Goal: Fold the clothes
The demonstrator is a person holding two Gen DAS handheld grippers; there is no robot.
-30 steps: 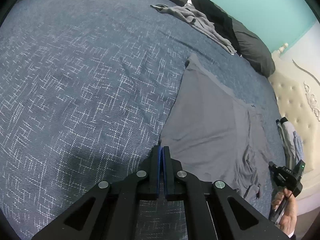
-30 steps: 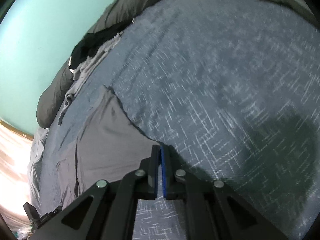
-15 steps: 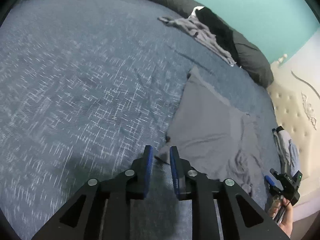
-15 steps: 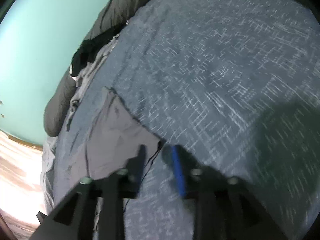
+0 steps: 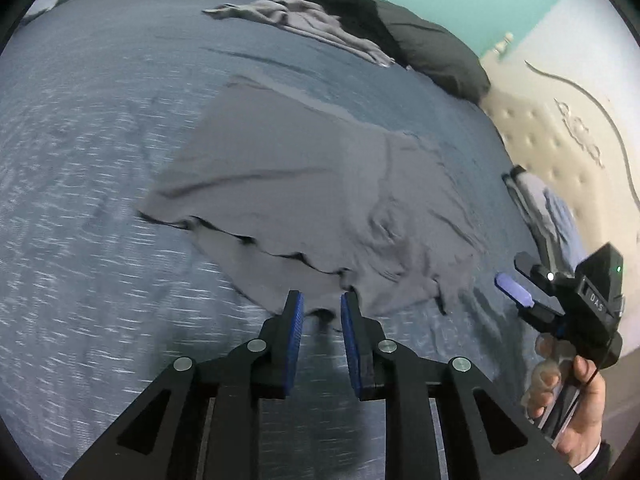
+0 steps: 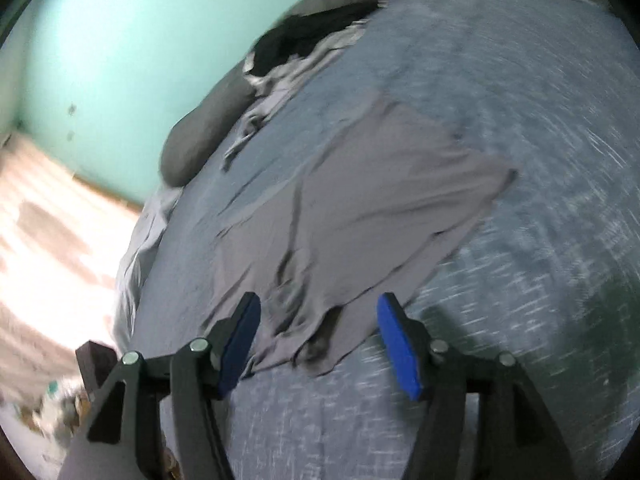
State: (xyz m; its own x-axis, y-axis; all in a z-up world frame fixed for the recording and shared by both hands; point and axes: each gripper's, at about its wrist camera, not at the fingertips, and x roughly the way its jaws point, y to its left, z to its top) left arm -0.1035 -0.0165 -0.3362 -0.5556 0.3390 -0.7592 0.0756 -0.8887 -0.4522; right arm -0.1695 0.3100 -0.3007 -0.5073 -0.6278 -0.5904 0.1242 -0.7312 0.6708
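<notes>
**Grey garment spread on bed, both tongs parted and empty**

Grey garment (image 5: pixel 304 196) lies flat on the blue bedspread (image 5: pixel 88 152), mid-bed, one layer doubled over another, near hem rumpled. Left gripper (image 5: pixel 322 312) hovers just off that near hem, jaws parted, holding nothing. Right gripper (image 6: pixel 318 344) jaws wide apart, empty, straddling the near corner. Judgement: both are placed for edge access. Heap of other clothes (image 5: pixel 320 28) by the dark pillows (image 5: pixel 432 52), far edge.
</notes>
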